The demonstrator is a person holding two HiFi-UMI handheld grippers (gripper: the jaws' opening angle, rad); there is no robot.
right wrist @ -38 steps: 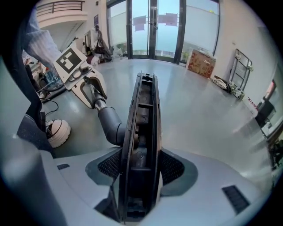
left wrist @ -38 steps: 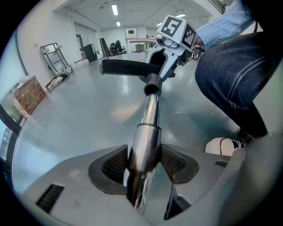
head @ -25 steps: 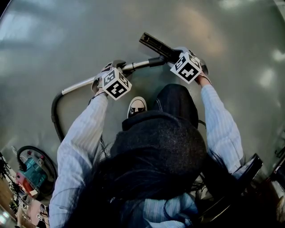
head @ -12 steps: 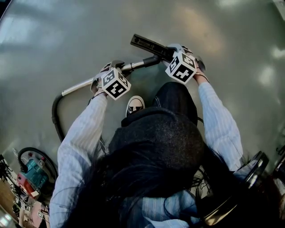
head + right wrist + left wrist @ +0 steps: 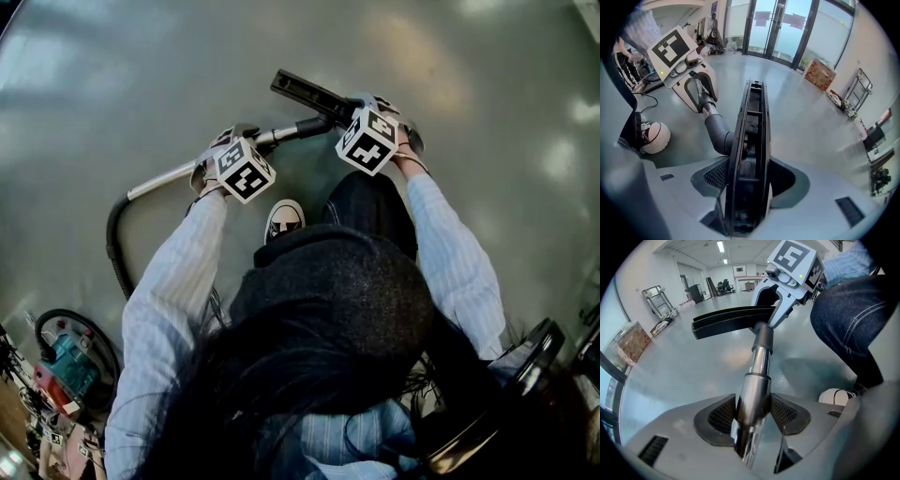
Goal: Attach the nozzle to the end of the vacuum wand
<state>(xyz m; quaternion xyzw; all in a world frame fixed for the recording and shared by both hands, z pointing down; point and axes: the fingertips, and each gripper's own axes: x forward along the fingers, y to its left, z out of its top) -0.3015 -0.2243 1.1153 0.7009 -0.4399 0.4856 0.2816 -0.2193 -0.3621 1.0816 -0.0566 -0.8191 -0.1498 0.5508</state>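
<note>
Grey floor (image 5: 469, 75) beneath: left gripper (image 5: 752, 418) jaws clamp the chrome vacuum wand (image 5: 759, 362); right gripper (image 5: 747, 187) jaws clamp the flat black nozzle (image 5: 752, 131), crosswise at the wand's end.

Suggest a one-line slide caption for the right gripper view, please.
Right tool clamps the black floor nozzle, its neck meeting the metal wand held by the left tool.

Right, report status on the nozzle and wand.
Left gripper jaws shut on vacuum wand. Right gripper jaws shut on nozzle. Nozzle neck meets wand end; lock unconfirmed. Shoe nearby, not in the way.
</note>
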